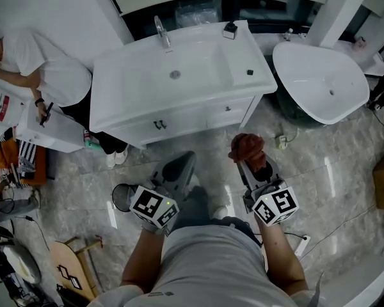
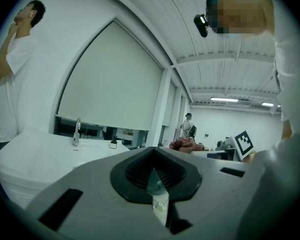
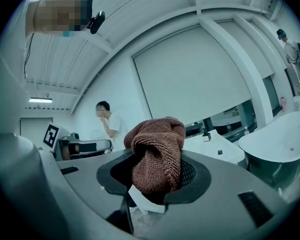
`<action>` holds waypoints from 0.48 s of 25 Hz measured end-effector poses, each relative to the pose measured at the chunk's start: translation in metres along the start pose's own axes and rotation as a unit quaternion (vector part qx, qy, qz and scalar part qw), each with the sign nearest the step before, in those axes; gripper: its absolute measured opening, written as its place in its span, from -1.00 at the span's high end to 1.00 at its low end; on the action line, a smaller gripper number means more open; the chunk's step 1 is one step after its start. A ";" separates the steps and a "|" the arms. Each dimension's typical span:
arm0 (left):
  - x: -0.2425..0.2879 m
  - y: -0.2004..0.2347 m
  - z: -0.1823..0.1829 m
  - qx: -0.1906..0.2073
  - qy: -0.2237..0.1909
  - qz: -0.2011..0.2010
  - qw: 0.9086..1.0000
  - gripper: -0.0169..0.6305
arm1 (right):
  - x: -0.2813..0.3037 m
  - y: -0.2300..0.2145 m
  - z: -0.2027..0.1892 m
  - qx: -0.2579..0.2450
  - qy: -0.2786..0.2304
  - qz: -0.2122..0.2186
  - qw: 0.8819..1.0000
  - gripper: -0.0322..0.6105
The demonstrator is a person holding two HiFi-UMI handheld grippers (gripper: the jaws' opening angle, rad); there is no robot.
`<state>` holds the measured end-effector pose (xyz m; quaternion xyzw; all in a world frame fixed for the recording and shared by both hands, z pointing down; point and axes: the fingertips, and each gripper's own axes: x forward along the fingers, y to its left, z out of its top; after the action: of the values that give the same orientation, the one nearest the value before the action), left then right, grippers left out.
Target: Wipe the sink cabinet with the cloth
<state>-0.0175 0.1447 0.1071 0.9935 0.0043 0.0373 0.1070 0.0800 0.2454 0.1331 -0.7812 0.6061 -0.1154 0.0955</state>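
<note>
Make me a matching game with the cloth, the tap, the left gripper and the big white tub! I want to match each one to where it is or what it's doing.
Things:
1. brown cloth
2. faucet
3. left gripper
4. white tub

Places or states:
A. on the floor, to the right of the sink cabinet
B. jaws together, nothing in them
C. pinched in the right gripper
D. at the back of the sink cabinet's top

Pairs: 1-C, 2-D, 3-B, 4-A
</note>
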 end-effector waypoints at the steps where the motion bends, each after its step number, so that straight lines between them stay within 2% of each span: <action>1: 0.005 0.009 0.001 0.000 0.003 0.000 1.000 0.91 | 0.010 -0.002 -0.001 0.001 0.004 0.000 1.000 0.43; 12: 0.049 0.113 0.012 -0.014 0.021 -0.015 1.000 0.91 | 0.120 -0.022 -0.004 0.010 0.031 -0.014 0.999 0.43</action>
<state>0.0323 0.0322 0.1231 0.9909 0.0207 0.0562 0.1209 0.1279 0.1344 0.1507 -0.7847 0.5964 -0.1470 0.0833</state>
